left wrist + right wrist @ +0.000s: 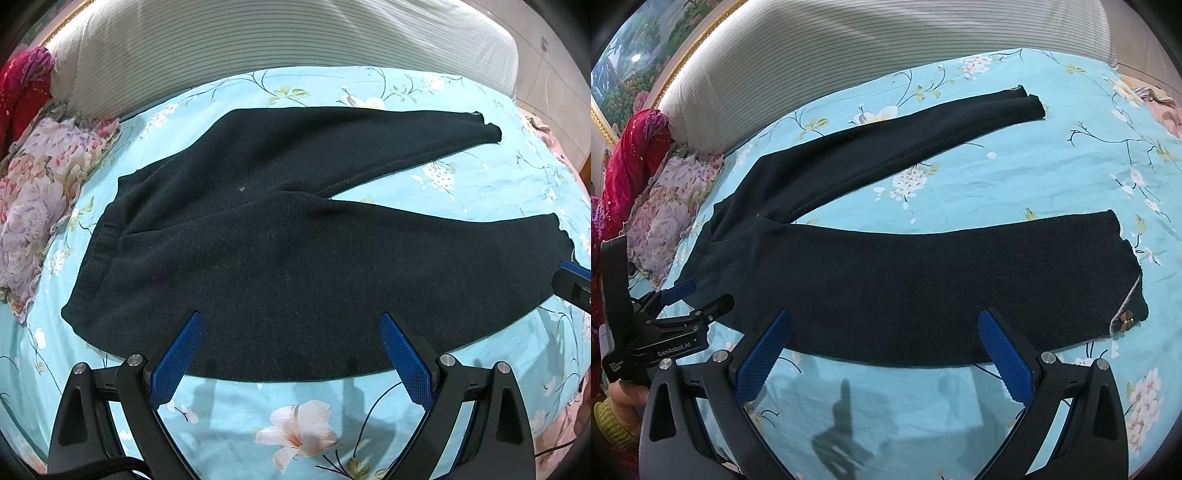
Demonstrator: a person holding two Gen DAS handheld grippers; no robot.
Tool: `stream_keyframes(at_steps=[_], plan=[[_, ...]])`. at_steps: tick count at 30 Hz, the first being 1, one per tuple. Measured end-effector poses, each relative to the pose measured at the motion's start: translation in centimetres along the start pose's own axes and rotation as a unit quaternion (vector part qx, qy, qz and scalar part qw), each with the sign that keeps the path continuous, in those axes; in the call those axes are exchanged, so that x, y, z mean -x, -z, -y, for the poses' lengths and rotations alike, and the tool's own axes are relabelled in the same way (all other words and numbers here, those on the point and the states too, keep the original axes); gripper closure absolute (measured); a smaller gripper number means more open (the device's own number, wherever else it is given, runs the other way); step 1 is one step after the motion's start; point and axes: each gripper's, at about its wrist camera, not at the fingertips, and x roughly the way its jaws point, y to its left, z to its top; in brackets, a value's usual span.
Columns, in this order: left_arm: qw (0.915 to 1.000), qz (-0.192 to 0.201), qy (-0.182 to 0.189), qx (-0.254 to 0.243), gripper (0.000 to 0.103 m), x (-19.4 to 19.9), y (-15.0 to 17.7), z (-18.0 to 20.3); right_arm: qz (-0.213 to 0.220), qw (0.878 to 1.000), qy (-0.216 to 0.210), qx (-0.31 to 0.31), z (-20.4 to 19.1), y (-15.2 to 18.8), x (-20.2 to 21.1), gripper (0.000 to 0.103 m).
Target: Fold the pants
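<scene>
Dark pants lie flat on the bed, waistband at the left, two legs spread apart to the right. My left gripper is open and empty, hovering over the near edge of the pants by the hip. My right gripper is open and empty over the near leg; its cuff has a small ornament. The far leg runs up to the right. The left gripper also shows in the right wrist view, and the right gripper's tip in the left wrist view.
A light blue floral bedsheet covers the bed. A floral pillow and a red cloth lie at the left. A striped padded headboard stands behind. Pink fabric lies at the far right.
</scene>
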Motion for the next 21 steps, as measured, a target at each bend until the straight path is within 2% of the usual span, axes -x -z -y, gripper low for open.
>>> stream_keyframes(at_steps=[12,21], plan=[[0.9999,-0.009,0.008,-0.001,0.007,-0.8,-0.1,0.2,-0.008,1.0,-0.004,0.003,-0.5,-0.4,-0.3,0.002],[0.9993,-0.027,0.023,-0.012,0.007,-2.1,-0.6,1.0,-0.019,1.0,-0.007,-0.004,0.6,-1.1,-0.7,0.002]])
